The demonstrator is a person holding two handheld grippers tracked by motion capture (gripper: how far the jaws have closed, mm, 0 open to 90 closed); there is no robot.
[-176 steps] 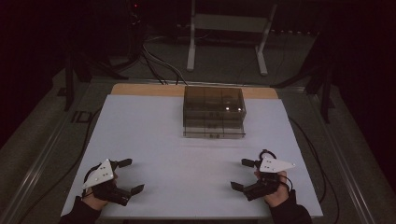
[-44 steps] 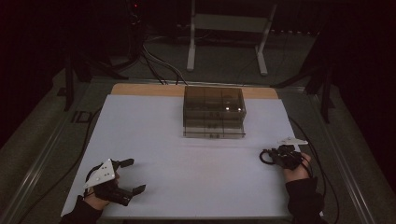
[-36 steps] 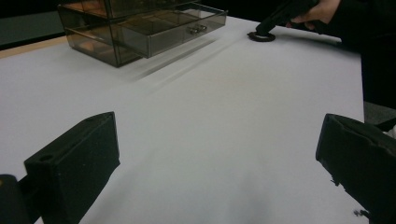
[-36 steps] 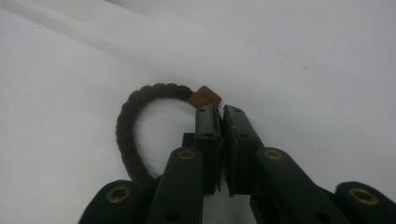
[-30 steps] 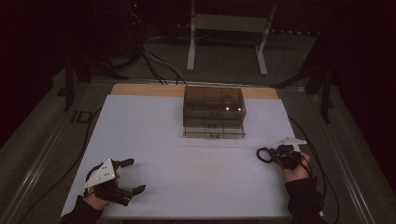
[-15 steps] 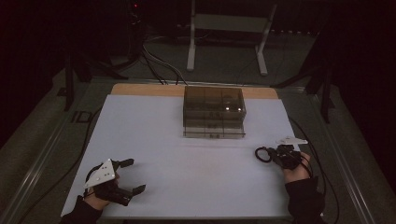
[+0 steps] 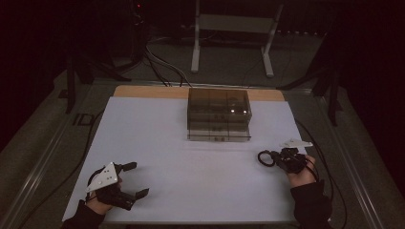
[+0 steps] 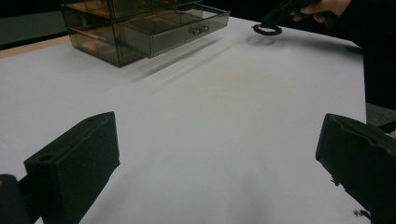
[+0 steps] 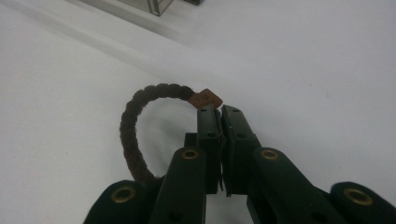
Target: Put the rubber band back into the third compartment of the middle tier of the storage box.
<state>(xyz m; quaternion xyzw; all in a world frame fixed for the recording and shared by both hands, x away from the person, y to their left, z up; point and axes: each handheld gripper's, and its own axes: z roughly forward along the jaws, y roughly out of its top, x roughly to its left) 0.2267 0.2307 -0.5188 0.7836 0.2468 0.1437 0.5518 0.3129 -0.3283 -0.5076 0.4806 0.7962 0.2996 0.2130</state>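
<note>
White covering spreads across the table [image 7: 191, 157] in a dark room, with cables and a metal stand [image 7: 234, 33] on the floor behind. At the near left corner, the left gripper [image 7: 133, 180] rests low over the surface, its jaws spread wide apart with nothing between them; in the left gripper view the two black jaws frame bare white tabletop. Toward the far middle stands a smoky clear drawer box [image 7: 218, 114], its lowest drawer [image 8: 187, 29] pulled slightly forward. At the right, the right gripper [image 7: 275, 158] is clamped on a dark braided hair tie [image 9: 140, 135], the jaws pressed together beside its small brown tag [image 9: 208, 99]. The loop hangs out toward the table's middle, near the box's front right corner.
</note>
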